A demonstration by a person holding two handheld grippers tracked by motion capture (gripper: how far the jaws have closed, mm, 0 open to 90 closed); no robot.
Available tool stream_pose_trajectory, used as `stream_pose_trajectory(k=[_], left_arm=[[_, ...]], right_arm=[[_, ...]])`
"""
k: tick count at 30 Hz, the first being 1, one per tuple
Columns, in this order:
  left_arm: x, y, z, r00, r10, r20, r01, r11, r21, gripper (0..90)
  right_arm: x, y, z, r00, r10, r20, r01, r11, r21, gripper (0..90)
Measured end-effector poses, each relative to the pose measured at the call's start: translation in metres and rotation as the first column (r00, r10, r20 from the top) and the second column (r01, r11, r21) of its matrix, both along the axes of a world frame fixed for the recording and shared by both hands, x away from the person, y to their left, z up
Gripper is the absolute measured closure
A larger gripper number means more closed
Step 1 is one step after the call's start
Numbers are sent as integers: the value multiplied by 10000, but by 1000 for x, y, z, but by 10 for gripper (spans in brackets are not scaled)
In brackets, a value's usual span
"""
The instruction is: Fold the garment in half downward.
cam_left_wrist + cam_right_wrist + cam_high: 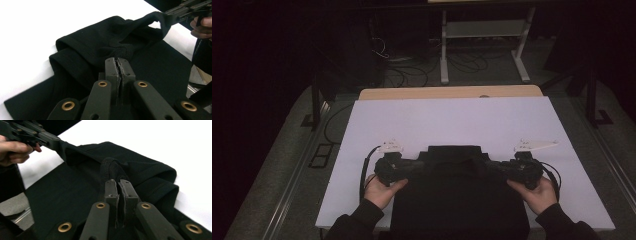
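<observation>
A black garment point(459, 200), knit with ribbed hems and partly folded, lies on the white sheet point(452, 117) that covers the table, on the side nearest the person and running off the near edge in the high view. No container is in sight; the sheet carries just the garment and the two grippers. The left gripper point(412, 166) has its jaws pressed together on a pinch of the fabric at the garment's far left part, and in the left gripper view point(119, 65) the cloth is bunched up right at the closed tips. The right gripper point(493, 167) is clamped the same way on the far right part; in the right gripper view point(117, 185) a ribbed band of fabric rises between its tips. Both grippers lie low and roughly level, pointing inward toward each other across the garment, which is drawn taut between them. The left hand point(383, 192) and right hand point(534, 190) cup the gripper bodies from below, with dark sleeves entering from the near edge.
</observation>
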State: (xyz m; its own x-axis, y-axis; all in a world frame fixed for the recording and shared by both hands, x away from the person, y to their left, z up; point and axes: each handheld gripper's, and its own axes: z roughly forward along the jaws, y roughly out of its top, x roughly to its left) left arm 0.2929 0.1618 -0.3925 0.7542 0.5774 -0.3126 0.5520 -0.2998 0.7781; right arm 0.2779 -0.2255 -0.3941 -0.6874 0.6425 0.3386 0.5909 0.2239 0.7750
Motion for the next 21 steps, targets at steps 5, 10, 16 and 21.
stream_pose_trajectory(k=[5,10,16,21], left_arm=[[-9,7,3,10000,-27,20,27,9999,-141,868],[-21,10,2,9997,-220,-55,220,9997,-85,868],[-33,13,0,9990,-410,-196,410,9992,7,868],[-40,15,-1,9988,-449,-180,450,9990,16,867]], right_arm=[[-12,-3,1,9998,164,-86,-164,9998,77,840],[-20,-5,1,9989,379,-264,-376,9992,113,840],[-30,-8,1,9977,535,-422,-531,9985,111,840],[-36,-8,1,9964,702,-484,-700,9975,70,839]])
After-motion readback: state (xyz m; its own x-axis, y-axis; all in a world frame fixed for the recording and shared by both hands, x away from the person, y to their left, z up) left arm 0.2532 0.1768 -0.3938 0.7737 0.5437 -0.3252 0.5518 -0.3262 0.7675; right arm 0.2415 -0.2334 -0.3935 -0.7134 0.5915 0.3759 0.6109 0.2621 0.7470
